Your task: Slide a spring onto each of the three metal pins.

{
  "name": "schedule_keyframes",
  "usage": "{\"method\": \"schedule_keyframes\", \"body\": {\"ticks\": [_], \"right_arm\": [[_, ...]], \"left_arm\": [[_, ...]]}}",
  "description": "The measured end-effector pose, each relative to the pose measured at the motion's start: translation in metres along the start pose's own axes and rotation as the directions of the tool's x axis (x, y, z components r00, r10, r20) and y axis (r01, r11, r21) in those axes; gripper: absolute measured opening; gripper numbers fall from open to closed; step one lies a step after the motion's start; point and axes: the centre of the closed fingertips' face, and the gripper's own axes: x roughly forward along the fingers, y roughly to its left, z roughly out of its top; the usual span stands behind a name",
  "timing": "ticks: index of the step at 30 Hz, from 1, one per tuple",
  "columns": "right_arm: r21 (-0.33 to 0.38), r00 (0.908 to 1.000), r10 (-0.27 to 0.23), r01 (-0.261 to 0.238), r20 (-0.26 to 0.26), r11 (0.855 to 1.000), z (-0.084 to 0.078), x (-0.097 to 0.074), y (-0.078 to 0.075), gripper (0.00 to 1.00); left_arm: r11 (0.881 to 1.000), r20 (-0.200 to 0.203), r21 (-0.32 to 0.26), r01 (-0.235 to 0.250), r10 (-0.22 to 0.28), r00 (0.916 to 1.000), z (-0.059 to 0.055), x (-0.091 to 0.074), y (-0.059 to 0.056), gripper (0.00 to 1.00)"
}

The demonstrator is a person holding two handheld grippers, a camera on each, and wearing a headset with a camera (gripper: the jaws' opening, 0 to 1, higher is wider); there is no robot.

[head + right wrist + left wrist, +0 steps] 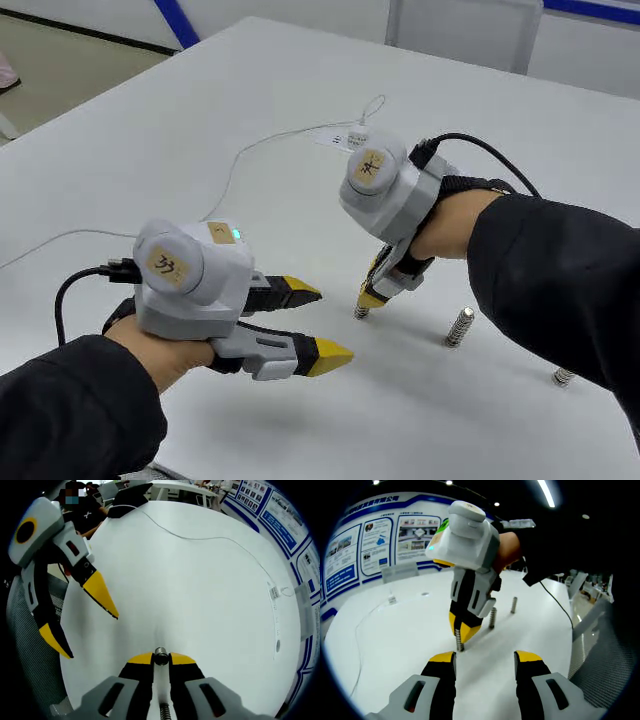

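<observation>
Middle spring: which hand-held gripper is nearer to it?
Right. The right hand-held gripper grips the end spring next to the middle spring; the left hand-held gripper hangs open beyond that end spring, farther away.

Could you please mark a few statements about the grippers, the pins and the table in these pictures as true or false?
1. The left gripper is open and holds nothing. True.
2. The right gripper has its fingers closed on a spring-wrapped metal pin. True.
3. The other two spring-wrapped pins lie flat. False: both stand upright on the white table.
4. The two grippers touch each other. False: bare table shows between them.
5. A thin white cable lies on the table. True.
</observation>
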Motion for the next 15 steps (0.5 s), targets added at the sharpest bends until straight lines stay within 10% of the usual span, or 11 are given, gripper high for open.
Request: {"method": "schedule_keyframes", "body": {"ticks": [15], "right_arm": [[0.016, 0.9958, -0.055, 0.054, 0.072, 0.998, -0.005, -0.025, 0.001, 0.21]], "left_arm": [[1.000, -0.018, 0.018, 0.009, -0.009, 0.9998, -0.003, 0.002, -0.004, 0.49]]}}
